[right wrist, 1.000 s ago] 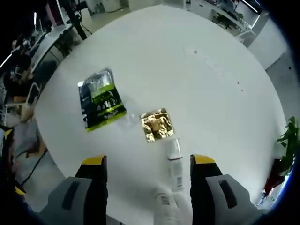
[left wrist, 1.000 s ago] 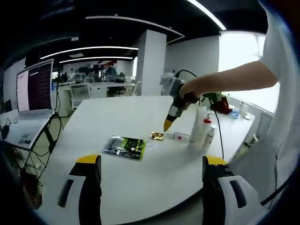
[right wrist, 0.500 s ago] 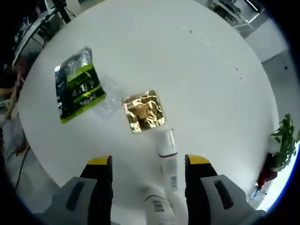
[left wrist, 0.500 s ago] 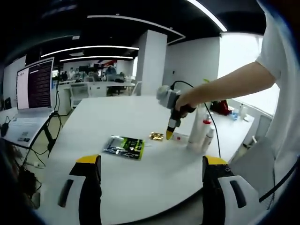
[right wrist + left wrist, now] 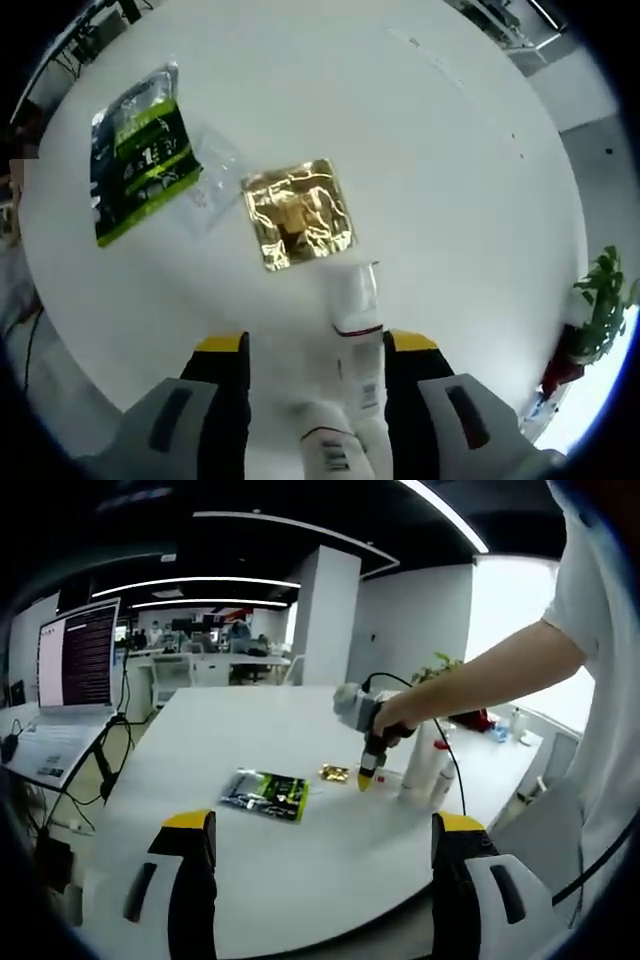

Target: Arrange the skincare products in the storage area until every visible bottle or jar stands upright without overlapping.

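On the white surface [image 5: 450,150] a small white tube [image 5: 358,335] lies flat, just near the gold sachet [image 5: 297,213]. The right gripper [image 5: 315,345] is above it, fingers open on both sides of it. The left gripper [image 5: 315,825] is open over the near edge. Two white bottles [image 5: 422,765] stand upright at the right.

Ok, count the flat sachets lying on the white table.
2. The green and black sachet lies at the upper left of the right gripper view. The gold foil sachet lies nearer the jaws, just above the lying white tube.
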